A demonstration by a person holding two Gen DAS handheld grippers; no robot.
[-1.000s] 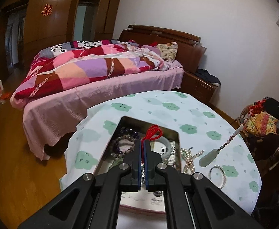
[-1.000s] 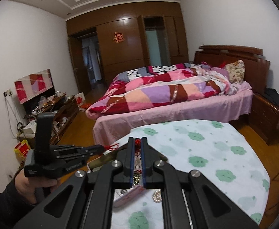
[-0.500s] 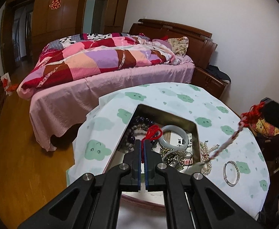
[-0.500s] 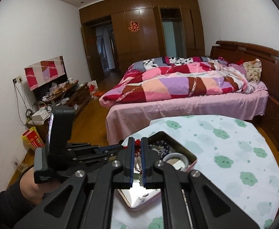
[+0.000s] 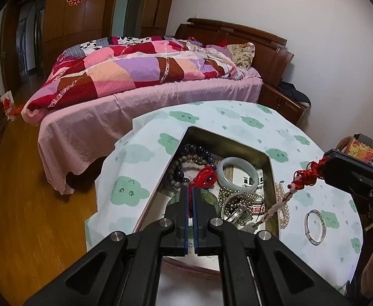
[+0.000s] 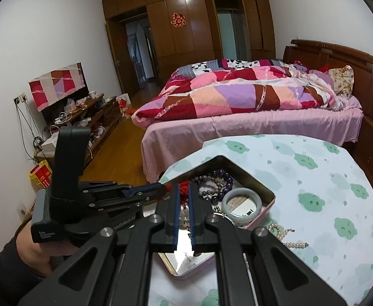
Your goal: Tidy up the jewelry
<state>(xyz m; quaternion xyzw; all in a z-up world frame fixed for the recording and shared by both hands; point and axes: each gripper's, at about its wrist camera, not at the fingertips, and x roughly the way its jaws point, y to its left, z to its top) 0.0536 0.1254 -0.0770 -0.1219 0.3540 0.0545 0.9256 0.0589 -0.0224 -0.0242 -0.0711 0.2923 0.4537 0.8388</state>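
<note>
Two grippers pinch red cords over the open tin box (image 5: 269, 176).
Left gripper (image 5: 191, 191) is pressed on a red cord (image 5: 205, 177) inside the box; right gripper (image 5: 325, 169) nips a beaded tassel cord (image 5: 287, 196) hanging past the box's right wall. Silver bangle (image 5: 315, 228) lies near the table's right edge (image 5: 359, 232), pearls (image 5: 284, 210) just beside the box.

Both grippers, left (image 5: 191, 191) and right (image 6: 184, 188), are matte black with blue-edged fingers and silver pivot screws (the left's handle (image 6: 43, 232) bears small white lettering).
</note>
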